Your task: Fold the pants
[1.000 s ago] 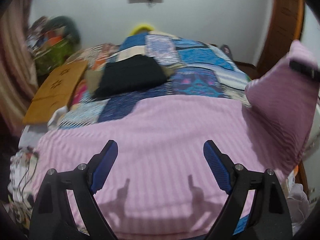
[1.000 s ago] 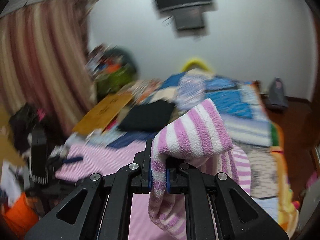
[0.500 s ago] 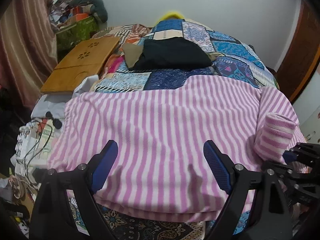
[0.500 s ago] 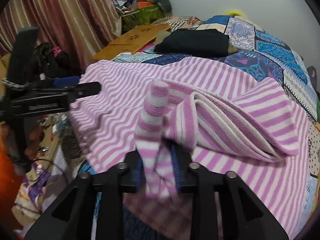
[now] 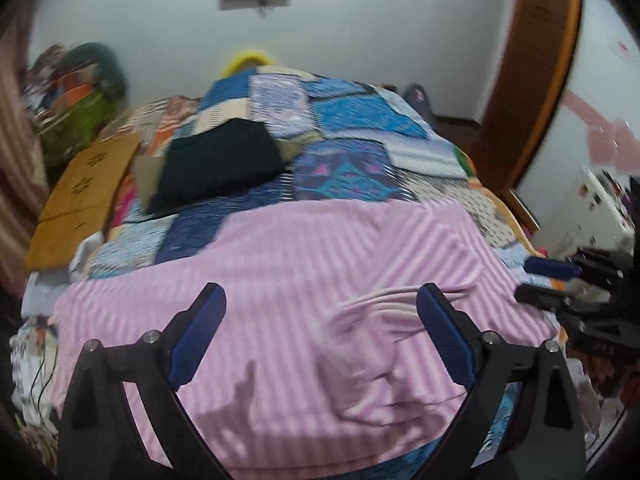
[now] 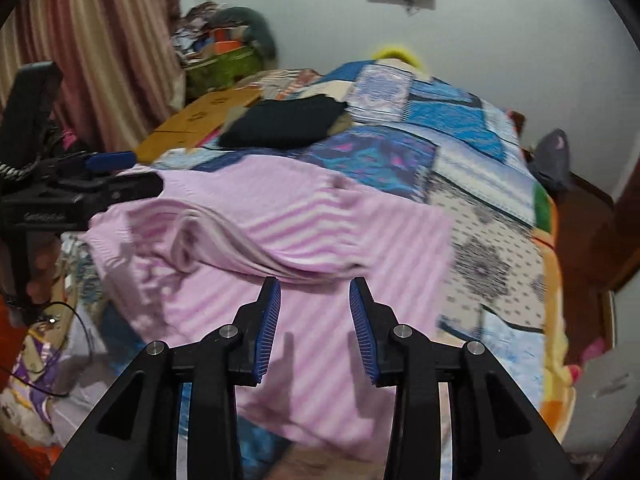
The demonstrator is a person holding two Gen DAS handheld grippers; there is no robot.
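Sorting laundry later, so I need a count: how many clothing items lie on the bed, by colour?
Pink-and-white striped pants: 1
Black folded garment: 1
Total: 2

Both lie on the patchwork quilt. Items in the pile beside the bed are too blurred to count.

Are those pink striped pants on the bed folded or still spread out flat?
Partly folded. The pink striped pants lie on the patchwork quilt with one section doubled over itself, its layered edges showing; the fold looks loose and rumpled.
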